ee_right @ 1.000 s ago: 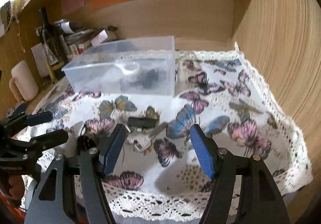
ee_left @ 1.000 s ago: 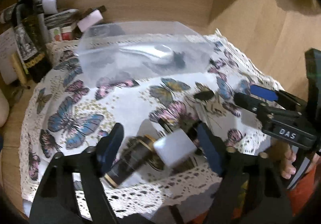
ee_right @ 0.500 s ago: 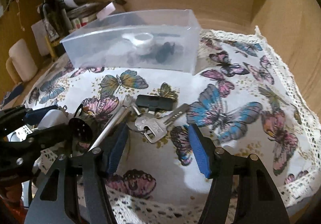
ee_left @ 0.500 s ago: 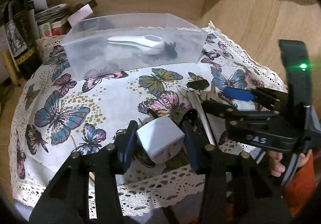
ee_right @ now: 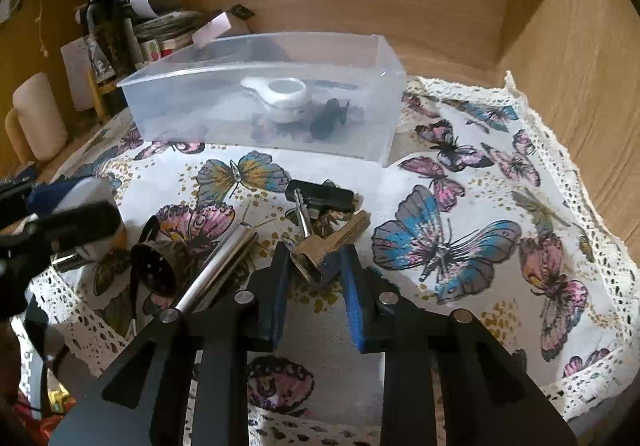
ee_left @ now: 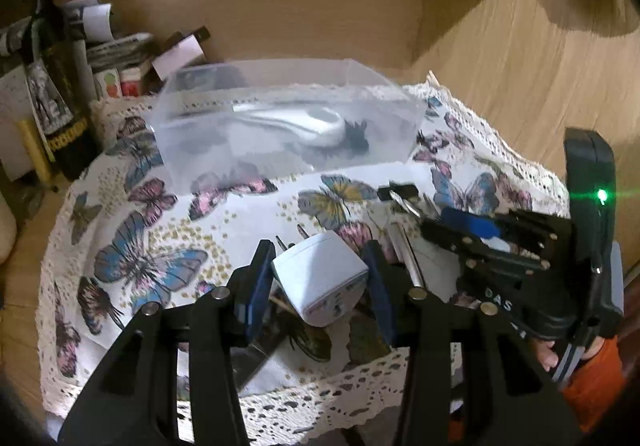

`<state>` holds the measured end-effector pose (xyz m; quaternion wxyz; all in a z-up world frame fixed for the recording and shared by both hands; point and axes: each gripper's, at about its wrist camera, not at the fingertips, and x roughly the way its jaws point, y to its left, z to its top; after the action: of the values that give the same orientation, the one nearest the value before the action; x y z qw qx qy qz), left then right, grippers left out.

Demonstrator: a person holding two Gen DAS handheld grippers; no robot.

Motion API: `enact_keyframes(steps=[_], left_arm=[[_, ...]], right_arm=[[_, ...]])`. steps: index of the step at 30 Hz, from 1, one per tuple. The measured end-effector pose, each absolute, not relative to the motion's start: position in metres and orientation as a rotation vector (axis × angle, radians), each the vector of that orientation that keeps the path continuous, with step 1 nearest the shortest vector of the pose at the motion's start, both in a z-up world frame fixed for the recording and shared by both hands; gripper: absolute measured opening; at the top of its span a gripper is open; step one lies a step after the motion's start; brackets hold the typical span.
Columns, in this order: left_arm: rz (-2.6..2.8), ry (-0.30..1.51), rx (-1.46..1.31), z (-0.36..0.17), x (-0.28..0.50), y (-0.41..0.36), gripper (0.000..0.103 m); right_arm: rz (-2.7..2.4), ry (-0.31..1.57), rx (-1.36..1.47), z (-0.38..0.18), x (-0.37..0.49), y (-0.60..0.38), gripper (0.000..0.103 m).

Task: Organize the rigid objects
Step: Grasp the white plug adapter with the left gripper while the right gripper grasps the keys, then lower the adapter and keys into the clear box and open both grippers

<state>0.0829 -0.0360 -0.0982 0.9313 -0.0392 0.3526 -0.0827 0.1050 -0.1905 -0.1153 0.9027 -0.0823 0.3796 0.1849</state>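
A: What changed in the last second?

B: The left tongs [ee_left: 320,274] have clamped on the white plug adapter [ee_left: 322,280] and lifted it off the butterfly cloth [ee_left: 152,258]. The right tongs [ee_right: 314,266] narrowed around the keys [ee_right: 320,250], probably gripping, though contact is hard to judge.

A: Meaning?

B: Both seem ready for the clear plastic box [ee_right: 256,126] at the back of the counter, holding a white scoop [ee_right: 280,94].

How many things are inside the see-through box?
2 that show: a white scoop near the middle of the clear plastic box, and a small black thing beside it. Its cloudy walls may hide more.
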Motion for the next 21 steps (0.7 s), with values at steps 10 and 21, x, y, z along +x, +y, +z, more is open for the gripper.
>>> enact_keyframes(steps=[10,21], left_arm=[[-0.127,0.646,-0.094,-0.072,0.092,-0.019,0.045],[-0.078,0.597,-0.108,-0.053,0.102,0.005,0.045]], right_arm=[[0.374,0.698,-0.151,-0.079,0.099,-0.201,0.004],[0.349,0.641,-0.134,-0.059,0.100,-0.208,0.004]])
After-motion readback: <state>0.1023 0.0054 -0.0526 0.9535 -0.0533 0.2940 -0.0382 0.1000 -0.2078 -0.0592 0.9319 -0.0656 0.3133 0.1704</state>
